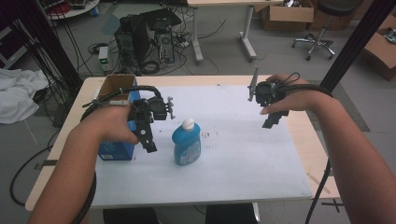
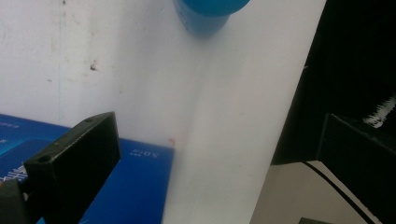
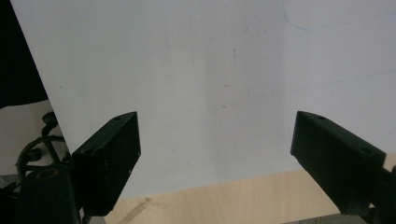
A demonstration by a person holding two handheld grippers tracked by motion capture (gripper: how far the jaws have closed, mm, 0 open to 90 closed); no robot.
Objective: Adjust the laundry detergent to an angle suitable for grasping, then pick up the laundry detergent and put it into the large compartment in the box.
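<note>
Blue plastic bottle with white cap: standing free between two open grippers

Blue plastic bottle with white cap (image 1: 187, 143) standing upright near the middle of the white paper sheet (image 1: 243, 154), label facing the person, touching neither gripper. Standing clear of the blue cardboard box (image 1: 116, 150) at the sheet's left edge, probably so that jaws can come in from either side without striking anything. Showing in the left gripper view as a blue rounded base (image 2: 210, 14) at the top edge, well ahead of the jaws.

Left gripper (image 1: 150, 145) hovering just left of the bottle, over the near corner of the blue box, jaws pointing down and slightly toward the bottle. Jaws standing wide, nothing between them; in the left gripper view, one jaw crossing the blue box lid (image 2: 135, 186), the other at the far right. Judged to be lining up for a sideways approach to the bottle body.

Right gripper (image 1: 270, 122) hanging well to the right of the bottle, near the far right part of the sheet, jaws also spread wide and empty. Looking down in the right gripper view on bare white paper and the light wooden table (image 3: 224, 200) edge. Judged to be waiting in reserve, kept clear of the left hand's path.
</note>
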